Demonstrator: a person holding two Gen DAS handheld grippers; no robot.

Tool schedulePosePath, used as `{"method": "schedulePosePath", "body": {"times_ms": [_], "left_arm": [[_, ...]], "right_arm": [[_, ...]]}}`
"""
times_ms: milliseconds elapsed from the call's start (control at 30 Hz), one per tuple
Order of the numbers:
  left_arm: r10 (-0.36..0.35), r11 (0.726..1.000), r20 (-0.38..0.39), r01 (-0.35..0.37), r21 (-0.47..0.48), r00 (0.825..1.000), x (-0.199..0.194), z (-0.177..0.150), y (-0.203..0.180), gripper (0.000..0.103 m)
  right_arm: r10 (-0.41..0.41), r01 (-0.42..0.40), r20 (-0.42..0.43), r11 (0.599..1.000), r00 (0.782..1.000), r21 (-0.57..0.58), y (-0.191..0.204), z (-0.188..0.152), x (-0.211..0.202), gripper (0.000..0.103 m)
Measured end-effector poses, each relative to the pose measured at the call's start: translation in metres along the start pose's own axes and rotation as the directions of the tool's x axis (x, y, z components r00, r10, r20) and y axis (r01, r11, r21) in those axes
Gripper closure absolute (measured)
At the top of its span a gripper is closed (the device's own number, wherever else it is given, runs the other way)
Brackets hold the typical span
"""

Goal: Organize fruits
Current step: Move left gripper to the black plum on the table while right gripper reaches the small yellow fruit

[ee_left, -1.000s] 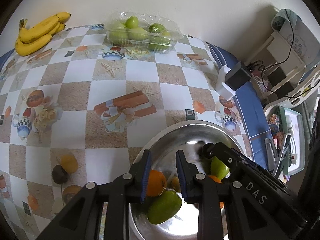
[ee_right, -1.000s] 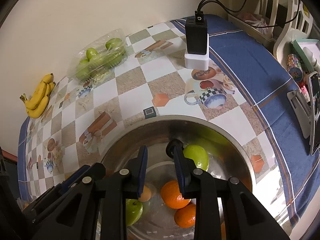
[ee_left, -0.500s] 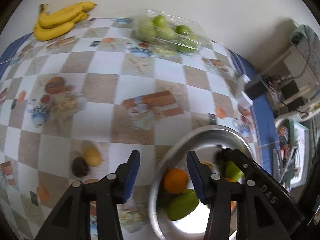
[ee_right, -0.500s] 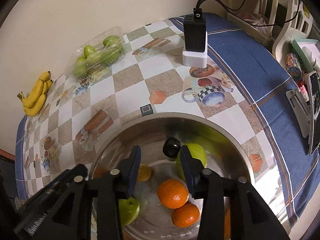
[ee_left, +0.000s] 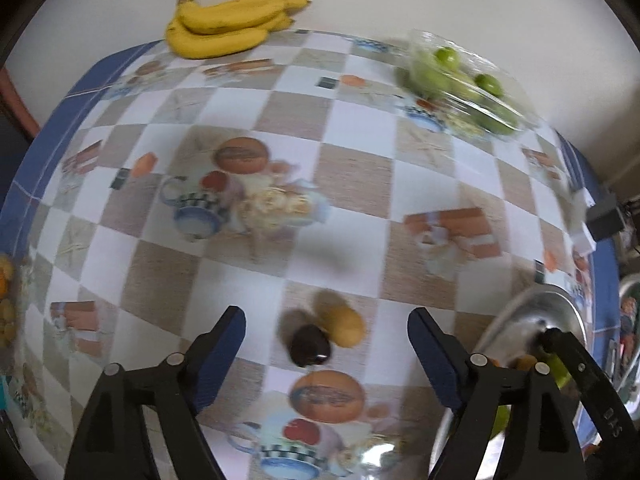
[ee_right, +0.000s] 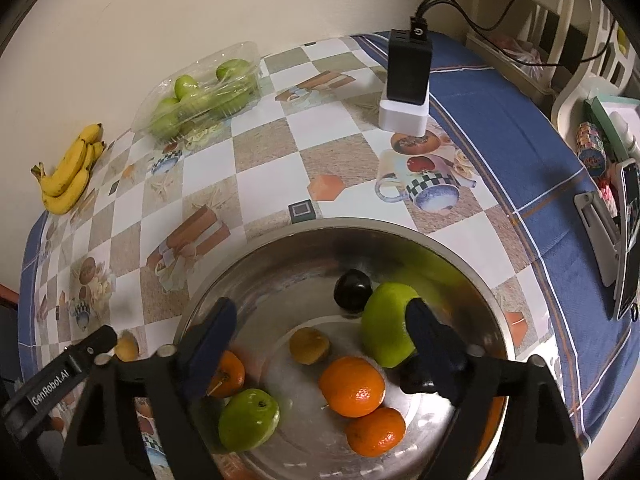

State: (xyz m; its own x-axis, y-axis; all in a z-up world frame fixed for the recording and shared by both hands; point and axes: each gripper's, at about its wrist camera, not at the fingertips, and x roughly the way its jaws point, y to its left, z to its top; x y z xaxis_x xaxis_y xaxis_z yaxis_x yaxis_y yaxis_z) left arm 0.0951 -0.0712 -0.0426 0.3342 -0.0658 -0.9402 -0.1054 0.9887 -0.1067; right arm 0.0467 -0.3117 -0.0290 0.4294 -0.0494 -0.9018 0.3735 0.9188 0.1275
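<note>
My left gripper (ee_left: 326,322) is open and empty, just above a dark plum (ee_left: 309,346) and a small yellow fruit (ee_left: 343,324) that lie on the tablecloth. My right gripper (ee_right: 320,318) is open and empty over the steel bowl (ee_right: 280,240). The bowl holds oranges (ee_right: 352,386), green apples (ee_right: 386,324), a dark plum (ee_right: 352,290) and a small yellow fruit (ee_right: 309,345). Bananas (ee_left: 228,26) and a clear tray of green fruit (ee_left: 464,80) sit at the far edge by the wall. The bowl rim (ee_left: 532,312) shows in the left wrist view.
A black charger on a white block (ee_right: 408,80) stands behind the bowl. A phone on a stand (ee_right: 624,240) is at the right table edge. Shelves with clutter (ee_right: 600,140) stand beyond the table. The left gripper's finger (ee_right: 68,368) shows beside the bowl.
My left gripper has swung left, away from the bowl, over the two loose fruits, and has opened wider. My right gripper has opened wider over the bowl.
</note>
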Motion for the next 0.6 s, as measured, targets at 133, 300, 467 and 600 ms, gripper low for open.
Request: {"method": "schedulePosePath", "body": {"times_ms": [133,300,467,600], "left_arm": [[0.026,1.0,0.016,-0.026,-0.007,1.0,-0.002,0.004,0.011,0.005],[0.048,0.999,0.035,-0.048,-0.003,0.998,-0.004,0.009,0.021,0.0],[0.074,0.997,0.051,-0.074,0.002,0.996,-0.006,0.012,0.031,0.0],[0.092,0.996,0.064,-0.093,0.016,0.994,-0.008,0.012,0.038,0.0]], "right_arm": [[-0.008,0.008,0.0,1.0,1.0,-0.021,0.006,-0.002,0.002,0.014],[-0.004,0.005,0.016,0.999,1.0,-0.036,0.013,-0.003,0.001,0.011],[-0.009,0.011,0.034,0.998,0.999,-0.056,0.021,-0.005,0.0,0.0],[-0.011,0.014,0.041,0.997,0.999,-0.071,0.028,-0.007,0.0,0.0]]}}
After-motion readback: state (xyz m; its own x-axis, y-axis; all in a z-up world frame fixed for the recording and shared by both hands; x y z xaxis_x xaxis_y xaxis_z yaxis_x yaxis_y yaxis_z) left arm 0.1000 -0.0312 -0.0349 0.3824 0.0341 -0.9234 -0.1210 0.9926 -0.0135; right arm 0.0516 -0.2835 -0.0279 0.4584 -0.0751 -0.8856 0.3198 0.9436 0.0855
